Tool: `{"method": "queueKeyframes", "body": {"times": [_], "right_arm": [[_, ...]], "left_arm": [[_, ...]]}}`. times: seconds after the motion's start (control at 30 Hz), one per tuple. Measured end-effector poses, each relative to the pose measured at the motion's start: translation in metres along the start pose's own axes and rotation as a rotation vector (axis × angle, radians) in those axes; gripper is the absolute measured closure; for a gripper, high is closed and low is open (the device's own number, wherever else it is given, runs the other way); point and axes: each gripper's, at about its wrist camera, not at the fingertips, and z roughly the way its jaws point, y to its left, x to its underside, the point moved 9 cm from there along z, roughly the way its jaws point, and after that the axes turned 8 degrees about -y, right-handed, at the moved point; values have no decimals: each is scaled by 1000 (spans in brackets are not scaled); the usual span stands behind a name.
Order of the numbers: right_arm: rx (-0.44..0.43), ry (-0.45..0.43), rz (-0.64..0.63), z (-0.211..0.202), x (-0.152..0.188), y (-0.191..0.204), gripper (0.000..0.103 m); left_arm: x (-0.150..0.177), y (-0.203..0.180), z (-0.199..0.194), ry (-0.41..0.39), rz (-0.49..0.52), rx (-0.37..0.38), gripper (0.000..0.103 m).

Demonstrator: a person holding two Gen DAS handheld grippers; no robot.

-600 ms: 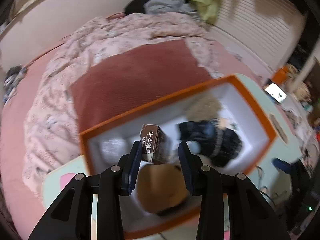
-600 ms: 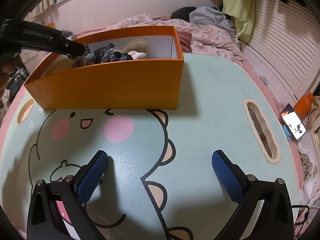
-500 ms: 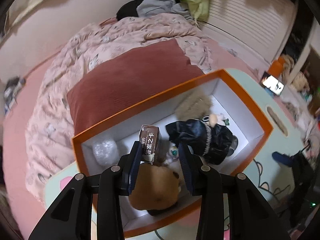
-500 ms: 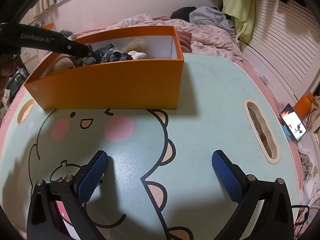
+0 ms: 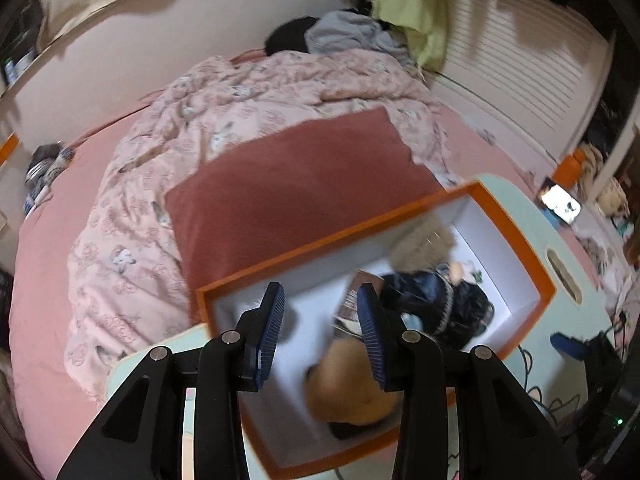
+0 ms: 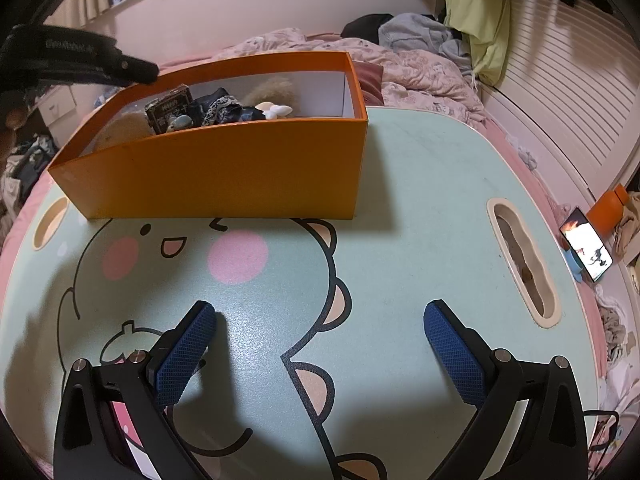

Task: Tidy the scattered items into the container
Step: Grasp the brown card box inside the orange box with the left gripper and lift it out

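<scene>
The left gripper (image 5: 320, 320) has just spread its fingers and let go of the small brown box (image 6: 168, 110) — it now lies inside the orange container (image 6: 224, 168) at the far left of the desk (image 6: 420, 208), while the right gripper (image 6: 320, 344) hovers wide open, empty.

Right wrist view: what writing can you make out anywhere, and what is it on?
Raised lettering on the black arm of the left tongs: too blurred to read.
Pale print on the dark brown carton in the orange box: too small to read.
Phone screen: a picture only, no words visible.
Table: a cartoon drawing, no text.
</scene>
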Motion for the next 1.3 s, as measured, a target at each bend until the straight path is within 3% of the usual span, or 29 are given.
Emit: {"method": "queueKeyframes", "body": {"times": [0.13, 0.27, 0.4, 0.47, 0.7, 0.93, 1.3], "right_arm": [[0, 0, 0, 0, 0, 0, 0], [0, 0, 0, 0, 1, 0, 0], [0, -1, 0, 0, 1, -1, 0], [0, 0, 0, 0, 2, -1, 0], [-1, -1, -1, 0, 3, -2, 0], [-1, -1, -1, 1, 3, -1, 0], [-1, -1, -1, 0, 3, -2, 0]], "left_arm": [[5, -12, 9, 42, -4, 72, 64], [11, -41, 18, 63, 57, 83, 64], [12, -41, 34, 74, 100, -12, 64], [12, -36, 37, 70, 80, -28, 85], [19, -34, 26, 61, 63, 57, 85], [20, -32, 28, 68, 55, 60, 72], [24, -27, 40, 97, 55, 33, 72]]}}
